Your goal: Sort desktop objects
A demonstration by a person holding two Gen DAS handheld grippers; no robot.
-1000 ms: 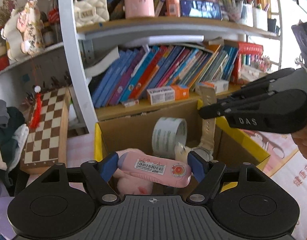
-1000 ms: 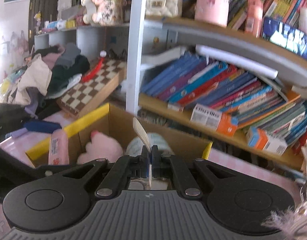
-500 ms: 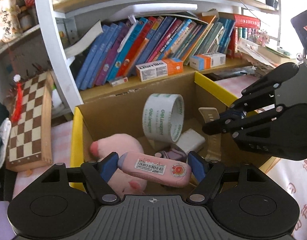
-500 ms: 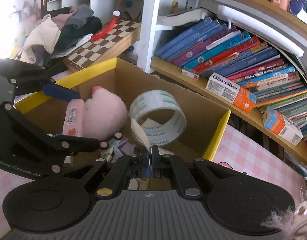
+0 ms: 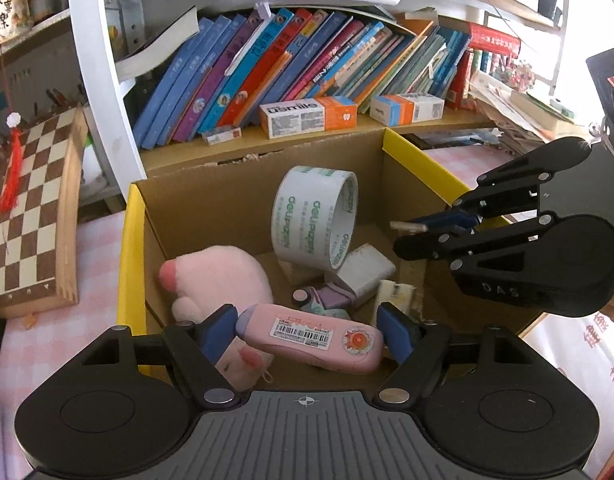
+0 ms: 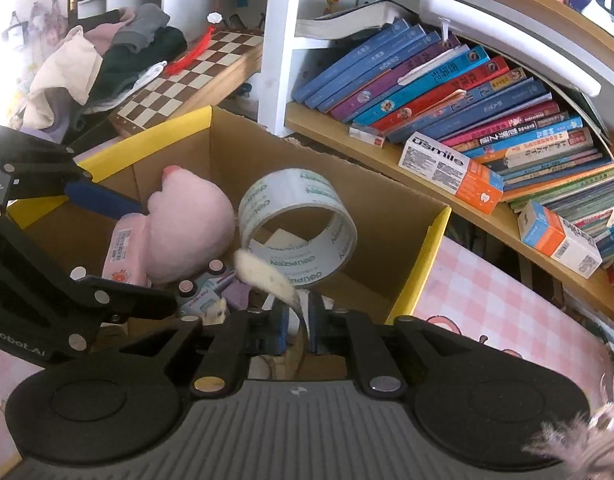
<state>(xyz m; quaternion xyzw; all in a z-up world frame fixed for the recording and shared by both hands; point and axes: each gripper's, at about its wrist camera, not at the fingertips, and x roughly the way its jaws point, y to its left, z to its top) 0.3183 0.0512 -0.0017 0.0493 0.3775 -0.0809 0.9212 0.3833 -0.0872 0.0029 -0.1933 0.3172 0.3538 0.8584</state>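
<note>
Left gripper (image 5: 307, 330) over the near edge of the cardboard box (image 5: 243, 200), fingers clamped on the two ends of one pink case (image 5: 311, 338). Case long axis runs crosswise between the fingers, rounded end toward the box's left wall, barcode label face up, slightly tilted down to the right.

Right gripper (image 6: 297, 322) over the box's right side, fingers nearly together with one cream watch strap (image 6: 267, 276) between them; whether they pinch it or have slackened, cannot tell. Strap rises from the fingers and curls toward the box's left wall; in the left wrist view its tip points left (image 5: 403, 226).

Inside the box: one tape roll (image 5: 313, 218) standing on edge near the back wall, hole facing front-right; one pink plush (image 5: 217, 280) against the left wall; one white block (image 5: 365, 270) just right of the roll; one small lilac item (image 5: 327, 298) in the middle of the floor.

Behind the box: bookshelf (image 5: 307, 140) with leaning books, two orange-white cartons (image 5: 307, 116). One chessboard (image 5: 31, 216) left of the box, on the pink checked worktop (image 5: 59, 340).
</note>
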